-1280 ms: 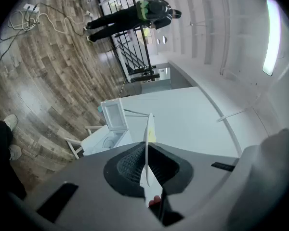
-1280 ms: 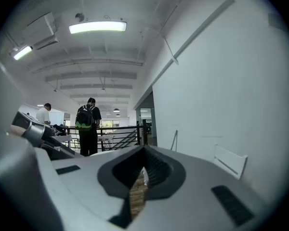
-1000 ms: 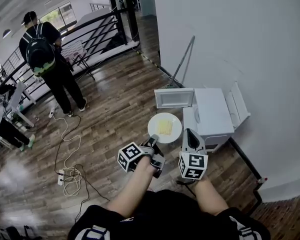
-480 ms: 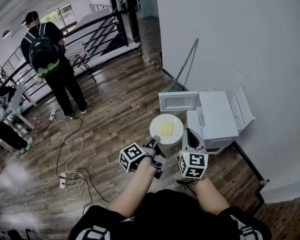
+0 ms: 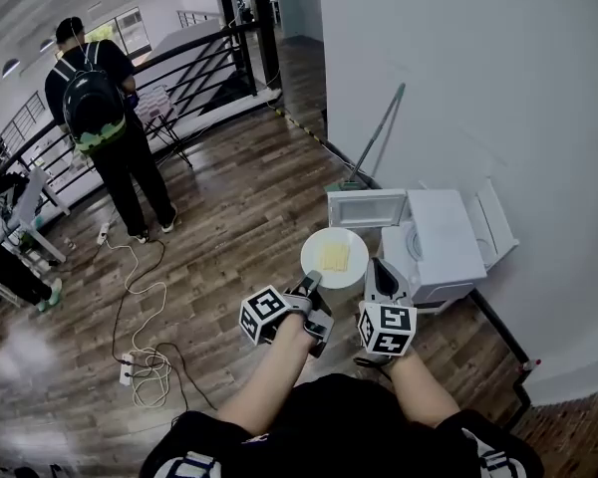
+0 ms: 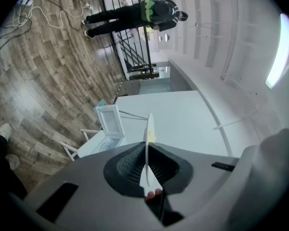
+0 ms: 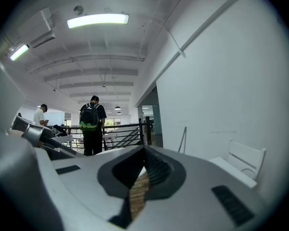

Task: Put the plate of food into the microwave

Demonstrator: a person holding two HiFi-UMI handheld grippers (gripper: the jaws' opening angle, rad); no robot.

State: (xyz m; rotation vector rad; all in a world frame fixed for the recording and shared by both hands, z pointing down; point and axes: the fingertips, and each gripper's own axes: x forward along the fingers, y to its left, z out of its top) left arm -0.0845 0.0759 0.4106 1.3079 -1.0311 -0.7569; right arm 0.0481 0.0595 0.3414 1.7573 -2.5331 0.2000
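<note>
The left gripper (image 5: 309,281) has its fingers (image 6: 127,163) clenched on the near rim of a white plate (image 5: 317,244). The plate juts out level ahead of them, with yellow food (image 5: 333,257) on top. Just past the fingertips, to the plate's right, sits the microwave (image 5: 447,237), its door (image 5: 367,208) swung open. The right gripper (image 5: 380,269) hangs beside the plate, its fingers (image 7: 156,170) pressed together on nothing.

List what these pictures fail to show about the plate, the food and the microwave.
- Microwave inside: the head view looks from above, so its own top hides the cavity.
- Food: a yellow patch, too small to identify in the head view; the left gripper view shows the plate edge-on.
- Plate underside: hidden in every view.
</note>
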